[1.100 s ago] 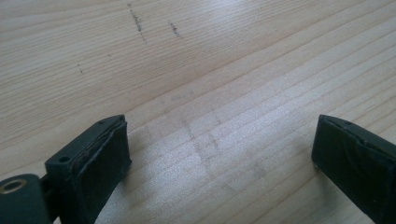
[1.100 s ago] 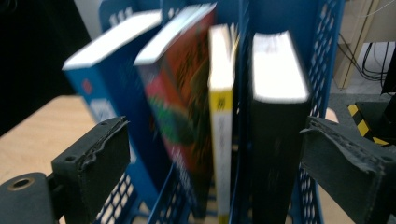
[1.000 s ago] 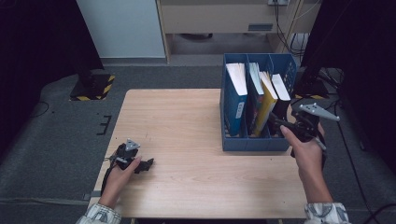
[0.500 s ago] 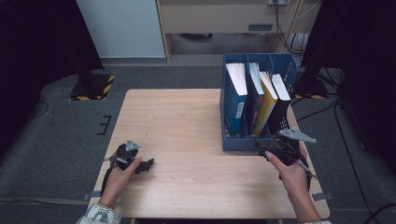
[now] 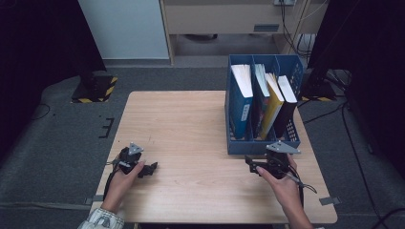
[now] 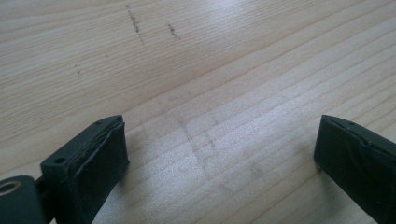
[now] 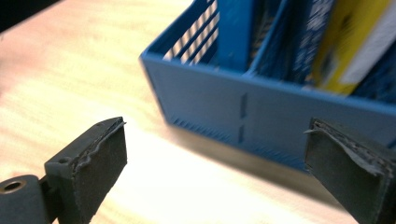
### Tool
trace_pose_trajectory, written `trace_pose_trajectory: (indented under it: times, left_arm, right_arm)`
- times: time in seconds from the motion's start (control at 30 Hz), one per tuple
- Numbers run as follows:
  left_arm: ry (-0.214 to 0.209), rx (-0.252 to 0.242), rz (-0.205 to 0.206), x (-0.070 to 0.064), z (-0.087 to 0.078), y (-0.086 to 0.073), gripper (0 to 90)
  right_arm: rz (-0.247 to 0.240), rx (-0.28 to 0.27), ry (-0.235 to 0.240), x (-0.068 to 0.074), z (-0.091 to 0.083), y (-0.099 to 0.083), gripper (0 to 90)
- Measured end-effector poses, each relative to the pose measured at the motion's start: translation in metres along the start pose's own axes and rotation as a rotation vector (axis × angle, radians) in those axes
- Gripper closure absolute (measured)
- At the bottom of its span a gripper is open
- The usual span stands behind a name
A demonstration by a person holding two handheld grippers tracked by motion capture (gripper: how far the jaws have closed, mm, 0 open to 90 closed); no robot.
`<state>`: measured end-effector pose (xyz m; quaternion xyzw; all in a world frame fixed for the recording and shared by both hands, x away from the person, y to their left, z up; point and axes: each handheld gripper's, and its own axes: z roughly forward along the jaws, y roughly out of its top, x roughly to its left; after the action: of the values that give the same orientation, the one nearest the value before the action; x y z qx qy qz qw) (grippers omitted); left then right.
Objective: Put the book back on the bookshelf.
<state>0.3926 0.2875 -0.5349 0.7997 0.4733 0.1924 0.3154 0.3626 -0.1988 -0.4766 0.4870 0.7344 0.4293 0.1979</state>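
Both claws gape wide, holding nothing. The right claw [image 5: 253, 164] sits just before the blue file rack [image 5: 260, 143] of books [image 5: 273, 102]. The left claw [image 5: 149, 168] rests on bare tabletop [image 5: 191, 138], well apart.

- Two black grippers are seen: the left gripper [image 5: 152, 168] and the right gripper [image 5: 250, 161], each topped by a grey three-cornered plate.
- Flat dark jaws with worn, ragged pads [image 7: 105, 156] and a small hole near each outer edge are shown.
- A black cable [image 5: 305, 186] is trailed from the right gripper.
- A pale striped sleeve [image 5: 99, 220] is worn on the left arm.
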Motion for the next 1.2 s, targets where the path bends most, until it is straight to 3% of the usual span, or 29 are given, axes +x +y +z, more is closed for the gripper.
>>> trace_pose_trajectory:
  times: [0.1,0.23,0.4,0.5,0.63,0.8,1.0,1.2]
  left_arm:
    - [-0.001,-0.001,0.0,0.0,0.0,0.0,1.5]
    - [-0.001,-0.004,0.001,0.0,0.0,0.0,1.3]
    - [-0.002,-0.005,0.002,0.0,0.001,0.0,1.1]
    - [-0.003,-0.008,0.003,-0.001,0.001,-0.001,1.0]
    - [-0.004,-0.009,0.003,-0.001,0.001,-0.001,0.9]
    - [-0.006,-0.012,0.002,-0.001,0.001,-0.001,0.9]
    - [-0.006,-0.013,0.003,-0.001,0.001,-0.001,0.9]
    - [-0.007,-0.011,0.007,-0.001,0.001,-0.001,0.9]
  right_arm:
    - [-0.014,0.078,0.04,0.013,0.011,-0.009,5.4]
    - [-0.051,0.117,0.094,0.027,0.021,-0.013,5.7]
    - [-0.094,0.157,0.13,0.042,0.036,-0.016,5.9]
    - [-0.094,0.18,0.141,0.048,0.047,-0.017,6.2]
    - [-0.111,0.211,0.13,0.055,0.061,-0.02,6.5]
    - [-0.097,0.249,0.095,0.056,0.072,-0.025,6.7]
    - [-0.119,0.234,0.065,0.056,0.074,-0.027,6.5]
    - [-0.175,0.221,0.038,0.061,0.076,-0.031,4.4]
